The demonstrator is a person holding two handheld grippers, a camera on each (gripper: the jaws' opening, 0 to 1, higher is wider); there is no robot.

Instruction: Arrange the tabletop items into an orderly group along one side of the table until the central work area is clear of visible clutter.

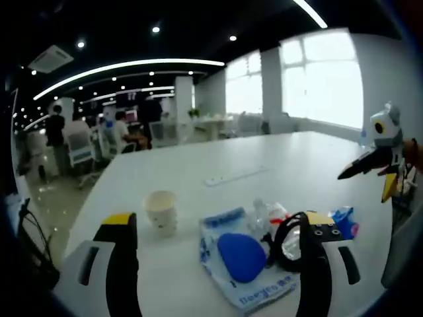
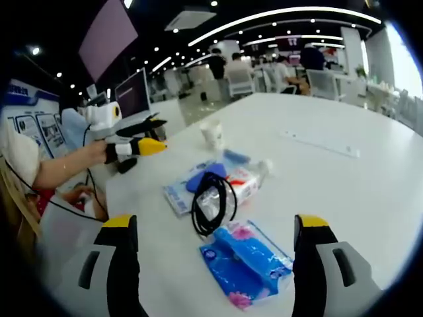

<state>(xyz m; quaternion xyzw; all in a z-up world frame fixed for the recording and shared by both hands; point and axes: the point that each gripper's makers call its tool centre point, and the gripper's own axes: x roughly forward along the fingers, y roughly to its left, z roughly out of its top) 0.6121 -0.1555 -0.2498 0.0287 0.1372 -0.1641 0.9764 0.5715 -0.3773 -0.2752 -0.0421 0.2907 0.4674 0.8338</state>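
In the left gripper view my left gripper [image 1: 218, 223] stands open over the near table edge. Just beyond its jaws lie a blue wipes pack [image 1: 241, 261] and a black cable coil [image 1: 287, 241]. A paper cup [image 1: 160, 211] stands upright to the left, and a small blue packet [image 1: 345, 221] lies to the right. My right gripper [image 1: 371, 173] hangs open at the right edge. In the right gripper view my right gripper [image 2: 215, 223] is open above a blue floral tissue packet [image 2: 246, 261]. Behind it are the cable coil [image 2: 213, 201], a red-white pack [image 2: 243, 183], the wipes pack [image 2: 188, 188] and the cup [image 2: 213, 134]. The hand-held left gripper [image 2: 144, 135] hovers open at the left.
A white power strip [image 1: 234, 176] [image 2: 320, 143] lies farther out on the white table [image 2: 370, 191]. A monitor [image 2: 132, 92] stands at the table's far left corner. A person's arm [image 2: 66, 165] reaches in from the left. People sit at desks in the background.
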